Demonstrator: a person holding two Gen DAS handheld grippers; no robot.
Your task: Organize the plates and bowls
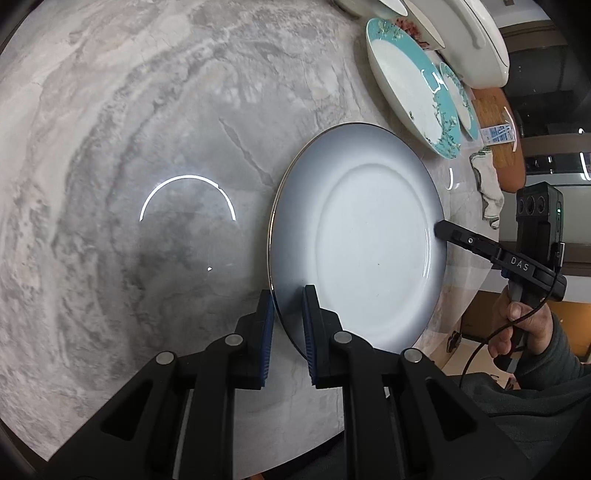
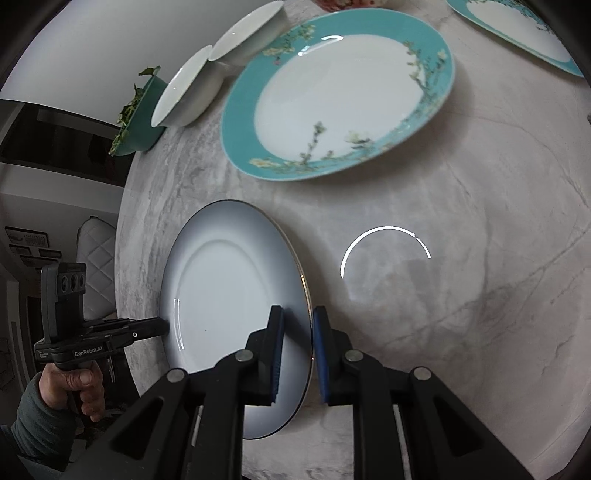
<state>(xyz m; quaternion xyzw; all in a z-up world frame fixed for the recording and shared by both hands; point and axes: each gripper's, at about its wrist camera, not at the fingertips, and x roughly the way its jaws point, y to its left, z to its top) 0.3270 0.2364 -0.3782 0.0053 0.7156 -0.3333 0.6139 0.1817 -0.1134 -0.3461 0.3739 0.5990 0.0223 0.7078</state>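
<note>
A white plate with a grey-blue rim point(image 1: 369, 236) point(image 2: 229, 306) is carried just above the grey marble table point(image 1: 147, 147), held at two opposite edges. My left gripper point(image 1: 288, 302) is shut on its near-left rim, one blue pad above and one below. Across from it, my right gripper point(image 2: 297, 325) is shut on the other rim; its black fingers point(image 1: 458, 236) meet the plate's right edge in the left wrist view. The left gripper's fingers point(image 2: 147, 328) touch the plate's left edge in the right wrist view.
A teal-rimmed floral plate point(image 2: 336, 92) point(image 1: 406, 81) lies beyond, with a second teal plate point(image 2: 524, 33) at the far right. Two white bowls point(image 2: 218, 70) and a potted plant point(image 2: 136, 118) stand near the table edge. A large white dish point(image 1: 476, 40) and a cloth point(image 1: 487, 184) lie at the right.
</note>
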